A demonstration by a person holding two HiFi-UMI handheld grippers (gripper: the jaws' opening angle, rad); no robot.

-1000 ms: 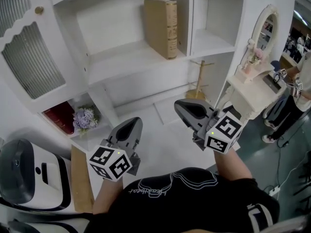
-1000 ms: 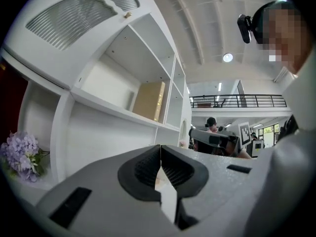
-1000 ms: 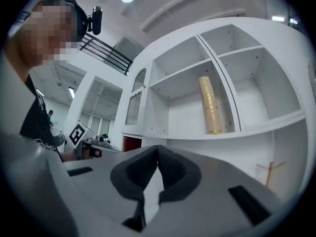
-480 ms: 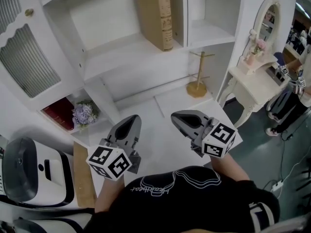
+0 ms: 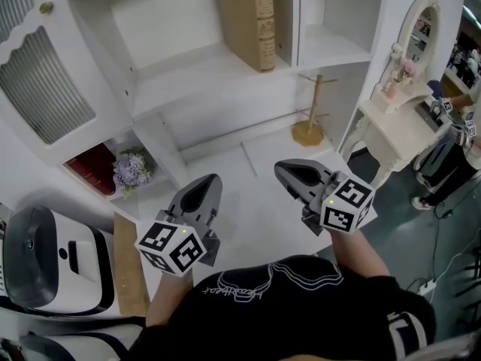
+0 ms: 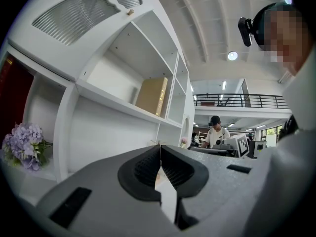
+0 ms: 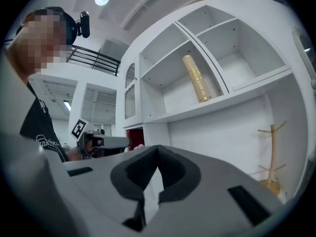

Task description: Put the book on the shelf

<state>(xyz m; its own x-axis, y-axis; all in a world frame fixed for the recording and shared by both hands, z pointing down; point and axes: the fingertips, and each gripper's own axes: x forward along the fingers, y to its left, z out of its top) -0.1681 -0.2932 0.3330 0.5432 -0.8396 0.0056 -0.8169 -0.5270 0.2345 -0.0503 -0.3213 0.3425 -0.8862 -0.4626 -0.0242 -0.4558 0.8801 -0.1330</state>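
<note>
Book (image 5: 248, 21) stands upright on the shelf (image 5: 188, 74), at its right end, hard by the divider; whether it touches the divider I cannot tell. From where I stand the job looks done, with nothing left in either tool. The left gripper (image 5: 204, 186) has its fingers pressed together with nothing between them, and so has the right gripper (image 5: 287, 171); both hang low over the near edge of the white counter (image 5: 252, 224), close to the person's body and well apart from the book. What remains, I'd judge, is only a clean finish: look that the spine sits square and the book rests flat on its bottom edge, not perched on a corner, so it won't tip leftward into the open part of the shelf. If it needs a nudge, one closed tip pushing it gently toward the divider should serve better than a fresh grab. Any reach upward should steer wide of the wooden stand (image 5: 310, 122) by the counter's far right corner.
</note>
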